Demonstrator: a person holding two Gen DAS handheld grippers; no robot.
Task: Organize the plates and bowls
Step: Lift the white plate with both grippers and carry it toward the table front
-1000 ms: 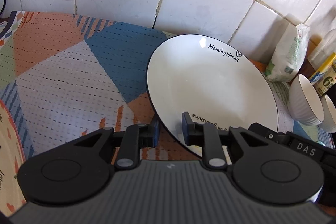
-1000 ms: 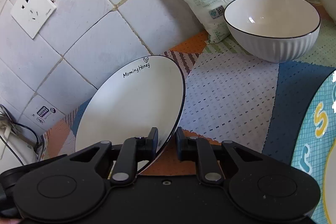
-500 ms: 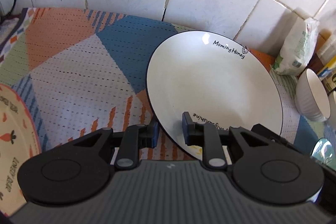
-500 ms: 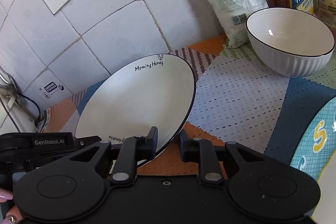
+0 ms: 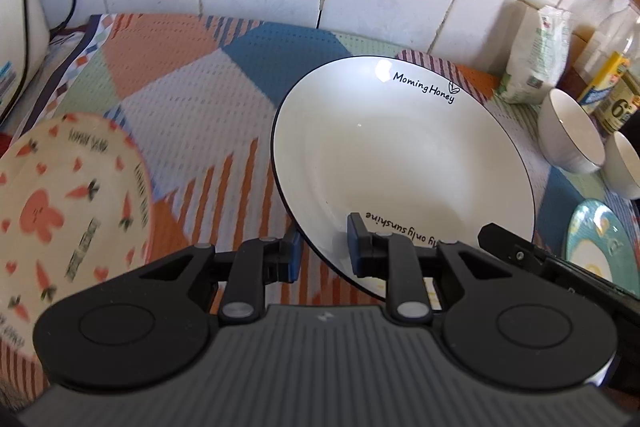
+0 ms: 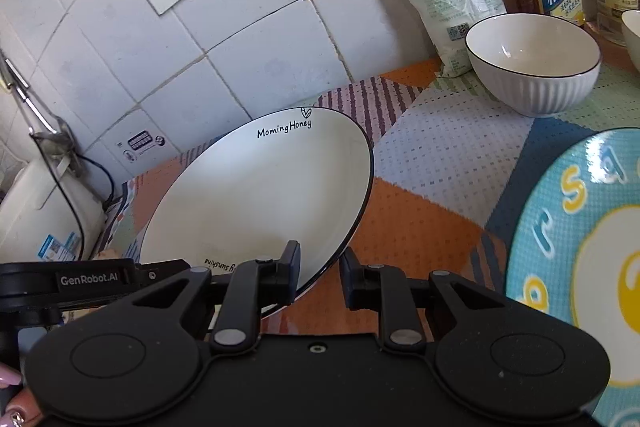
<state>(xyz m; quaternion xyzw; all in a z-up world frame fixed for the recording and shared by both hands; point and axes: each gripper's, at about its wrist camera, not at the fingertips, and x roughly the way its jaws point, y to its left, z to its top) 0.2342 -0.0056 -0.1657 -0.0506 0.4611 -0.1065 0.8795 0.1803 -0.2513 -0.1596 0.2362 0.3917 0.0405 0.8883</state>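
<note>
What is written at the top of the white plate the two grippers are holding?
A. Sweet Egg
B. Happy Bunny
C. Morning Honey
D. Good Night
C. The far rim of the white plate shows "Morning Honey" in black script with a little leaf mark beside it, readable in both wrist views, while the left gripper and the right gripper each pinch its near edge.

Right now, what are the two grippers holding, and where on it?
Both hold the white plate by its near rim: left gripper on its left, right gripper on its right.
</note>
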